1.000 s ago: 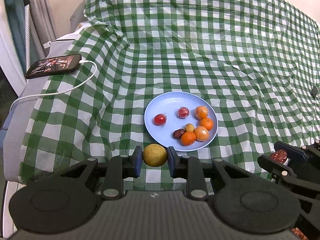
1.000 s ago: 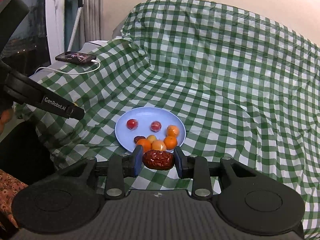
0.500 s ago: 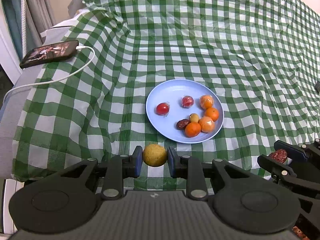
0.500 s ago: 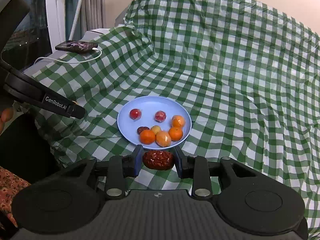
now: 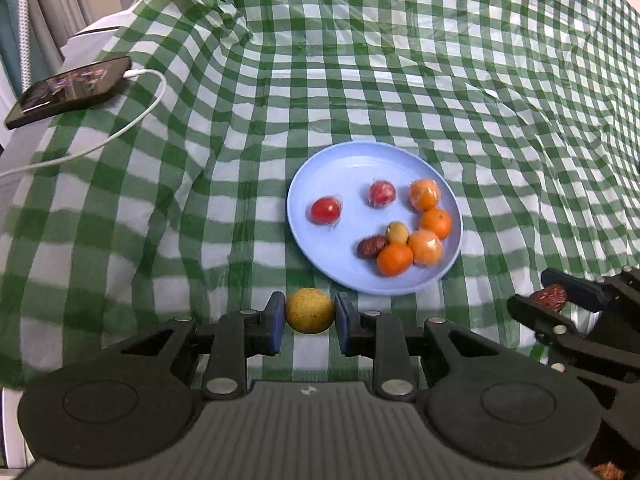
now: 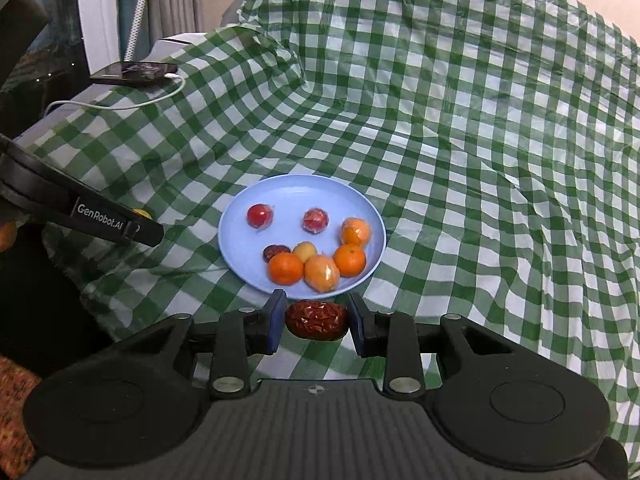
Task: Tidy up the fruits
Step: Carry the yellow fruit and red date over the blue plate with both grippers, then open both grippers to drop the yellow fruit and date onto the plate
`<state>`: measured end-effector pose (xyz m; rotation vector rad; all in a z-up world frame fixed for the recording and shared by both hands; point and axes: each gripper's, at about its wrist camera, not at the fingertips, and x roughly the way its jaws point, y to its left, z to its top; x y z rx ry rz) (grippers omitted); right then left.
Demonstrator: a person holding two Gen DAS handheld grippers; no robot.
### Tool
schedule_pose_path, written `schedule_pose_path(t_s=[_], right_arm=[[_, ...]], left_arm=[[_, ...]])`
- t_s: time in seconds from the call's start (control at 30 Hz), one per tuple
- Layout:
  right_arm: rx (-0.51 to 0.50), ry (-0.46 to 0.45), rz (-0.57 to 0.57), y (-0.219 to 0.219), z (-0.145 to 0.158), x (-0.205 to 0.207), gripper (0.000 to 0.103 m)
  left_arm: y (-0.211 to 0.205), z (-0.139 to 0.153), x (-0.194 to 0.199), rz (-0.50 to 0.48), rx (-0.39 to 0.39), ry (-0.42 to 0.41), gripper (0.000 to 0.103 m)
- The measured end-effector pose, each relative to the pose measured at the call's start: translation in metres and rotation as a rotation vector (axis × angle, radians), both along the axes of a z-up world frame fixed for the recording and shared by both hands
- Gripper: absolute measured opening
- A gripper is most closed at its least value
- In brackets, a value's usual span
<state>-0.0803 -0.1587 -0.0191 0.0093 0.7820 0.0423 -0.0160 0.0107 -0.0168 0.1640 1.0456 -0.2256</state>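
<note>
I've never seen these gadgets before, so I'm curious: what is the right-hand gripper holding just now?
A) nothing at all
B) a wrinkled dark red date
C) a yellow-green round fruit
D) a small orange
B: in the right wrist view the right gripper is shut on a wrinkled dark red date, just short of the blue plate.

"GenRobot.AI" reads in white on the black arm of the left gripper (image 6: 138, 216), seen from the right wrist

Plate's (image 5: 320, 168) left half lies open; fruit (image 5: 424, 246) crowds its right side.
</note>
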Motion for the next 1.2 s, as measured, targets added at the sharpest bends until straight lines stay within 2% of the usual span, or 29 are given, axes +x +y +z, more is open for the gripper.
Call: schedule_pose_path(t_s=[0.17, 0.33, 0.73, 0.77, 0.8, 0.83, 0.87, 0.9, 0.93, 1.0, 1.07, 1.13, 1.2], right_arm=[[0.0, -0.007, -0.01, -0.004, -0.011, 0.037, 0.035], [-0.013, -0.007, 0.006, -0.007, -0.026, 0.078, 0.035], [-0.029, 0.062, 0.039, -0.013, -0.067, 0.136, 0.035], [-0.033, 0.063, 0.044, -0.014, -0.07, 0.139, 0.035], [-0.032, 0.071, 0.05, -0.014, -0.072, 0.142, 0.035], [-0.024, 0.083, 0.058, -0.014, -0.074, 0.146, 0.039], [-0.02, 0.092, 0.059, -0.015, -0.074, 0.149, 0.046], [-0.025, 0.101, 0.052, -0.015, -0.074, 0.151, 0.067], [-0.04, 0.102, 0.034, -0.016, -0.072, 0.149, 0.082], [-0.054, 0.09, 0.003, -0.017, -0.065, 0.141, 0.092], [-0.031, 0.1, 0.001, -0.018, -0.058, 0.128, 0.094], [-0.012, 0.106, -0.019, -0.016, -0.05, 0.112, 0.1], [-0.001, 0.098, -0.039, -0.012, -0.041, 0.091, 0.102]], left_arm=[[-0.013, -0.003, 0.04, -0.03, -0.019, -0.003, 0.029], [-0.032, -0.019, 0.077, -0.081, 0.004, 0.003, 0.029], [-0.054, -0.06, 0.123, -0.116, 0.042, 0.041, 0.029], [-0.055, -0.062, 0.124, -0.126, 0.04, 0.038, 0.037], [-0.055, -0.062, 0.125, -0.14, 0.033, 0.033, 0.051], [-0.055, -0.06, 0.124, -0.137, 0.032, 0.023, 0.089], [-0.055, -0.058, 0.123, -0.12, 0.035, -0.001, 0.102], [-0.053, -0.052, 0.118, -0.106, 0.029, -0.041, 0.103], [-0.052, -0.048, 0.114, -0.114, 0.022, -0.052, 0.103], [-0.051, -0.044, 0.109, -0.135, 0.029, -0.018, 0.103], [-0.048, -0.04, 0.097, -0.12, 0.042, 0.012, 0.103], [-0.042, -0.034, 0.082, -0.092, 0.044, 0.015, 0.103], [-0.035, -0.026, 0.064, -0.075, 0.043, 0.018, 0.103]])
